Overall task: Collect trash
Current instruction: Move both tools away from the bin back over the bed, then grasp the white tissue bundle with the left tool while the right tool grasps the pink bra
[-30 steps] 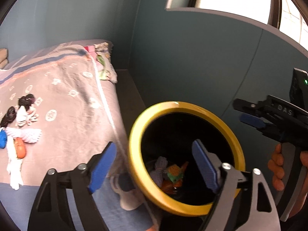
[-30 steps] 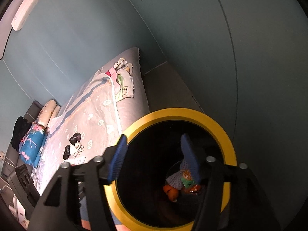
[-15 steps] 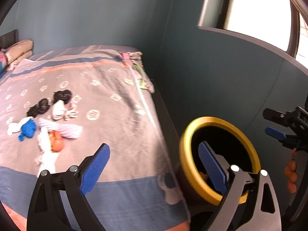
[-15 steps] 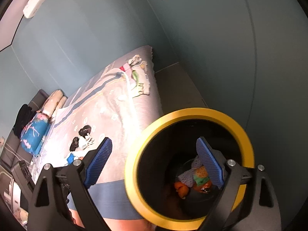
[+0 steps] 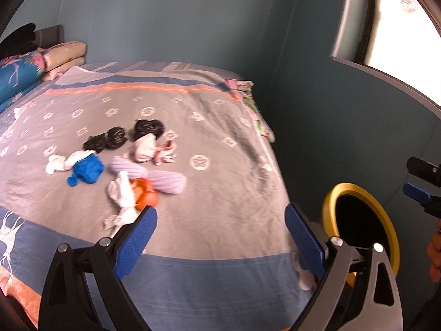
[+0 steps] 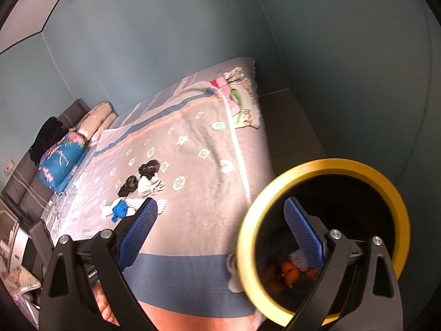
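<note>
A wide bed (image 5: 226,182) under a grey patterned cover with blue and orange bands fills most of both views, set against teal walls. At its head lie a folded blue floral quilt (image 5: 16,77) and beige pillows (image 5: 66,55). On the floor just beside the bed's right edge stands a black trash bin with a yellow rim (image 6: 325,242); the right wrist view looks down into it and shows orange and pale scraps at the bottom.

The remaining trash lies in a loose cluster near the middle of the cover: two black bundles (image 5: 124,135), a white and pink crumpled piece (image 5: 151,149), a lilac striped sock-like piece (image 5: 162,176), a blue crumpled piece (image 5: 86,169) touching a white rag (image 5: 59,162), and a white rag (image 5: 121,193) lying against an orange scrap (image 5: 146,195).

The left hand-held gripper (image 5: 220,237) hangs over the near part of the bed, jaws spread wide with nothing between them, having just opened further. The right hand-held gripper (image 6: 220,237) is likewise spread and empty, its jaws just opened wider, one finger over the cover and the other over the bin's mouth.
</note>
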A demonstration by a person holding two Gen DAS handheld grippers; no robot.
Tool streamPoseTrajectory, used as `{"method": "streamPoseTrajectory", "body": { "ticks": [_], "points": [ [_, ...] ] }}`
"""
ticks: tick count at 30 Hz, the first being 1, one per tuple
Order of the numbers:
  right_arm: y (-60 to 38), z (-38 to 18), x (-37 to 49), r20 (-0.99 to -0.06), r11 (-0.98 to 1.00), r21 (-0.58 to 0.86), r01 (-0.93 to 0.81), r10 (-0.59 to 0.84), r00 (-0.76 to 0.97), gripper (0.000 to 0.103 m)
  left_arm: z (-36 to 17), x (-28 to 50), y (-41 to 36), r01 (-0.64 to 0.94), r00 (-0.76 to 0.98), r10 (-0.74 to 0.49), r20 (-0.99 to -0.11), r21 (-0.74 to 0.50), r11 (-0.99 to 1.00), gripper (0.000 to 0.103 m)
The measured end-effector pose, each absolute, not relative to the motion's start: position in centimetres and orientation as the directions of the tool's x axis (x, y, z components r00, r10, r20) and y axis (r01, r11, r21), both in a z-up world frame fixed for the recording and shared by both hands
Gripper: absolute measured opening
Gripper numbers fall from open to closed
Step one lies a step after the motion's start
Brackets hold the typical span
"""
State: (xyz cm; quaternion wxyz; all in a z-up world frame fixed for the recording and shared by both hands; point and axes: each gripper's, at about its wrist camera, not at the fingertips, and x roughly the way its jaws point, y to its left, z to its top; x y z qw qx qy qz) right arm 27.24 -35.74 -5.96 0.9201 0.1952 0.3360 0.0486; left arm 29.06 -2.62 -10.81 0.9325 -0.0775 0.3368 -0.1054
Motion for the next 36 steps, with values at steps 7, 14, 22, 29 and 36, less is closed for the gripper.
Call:
{"method": "streamPoseTrajectory", "body": {
  "ticks": [7, 14, 22, 29, 36],
  "points": [
    [-30.2, -6.3, 29.9, -0.621, 0.939, 0.338, -0.065, 0.274, 0.734, 0.090, -12.7, 30.0, 1.4, 0.062, 0.747, -0.201, -0.633, -0.235, 0.970, 0.090],
    [-24.2, -7.1, 33.2, -0.664, 0.952, 0.266, -0.152, 0.295, 0.687, 0.092, -15.1, 31.5, 5.4, -0.025, 0.737, -0.172, -0.654, -0.281, 0.959, 0.090],
    [-17.9, -9.5, 38.5, -0.727, 0.948, 0.221, -0.227, 0.316, 0.609, 0.092, -18.3, 32.9, 8.8, -0.097, 0.710, -0.165, -0.685, -0.328, 0.940, 0.090],
    [-12.3, -12.1, 44.1, -0.777, 0.948, 0.163, -0.275, 0.295, 0.556, 0.092, -19.6, 34.2, 9.7, -0.116, 0.700, -0.162, -0.696, -0.334, 0.935, 0.090],
    [-8.0, -14.8, 49.8, -0.816, 0.936, 0.165, -0.311, 0.307, 0.490, 0.092, -20.2, 35.5, 9.7, -0.105, 0.702, -0.160, -0.694, -0.324, 0.940, 0.090]
  ]
}}
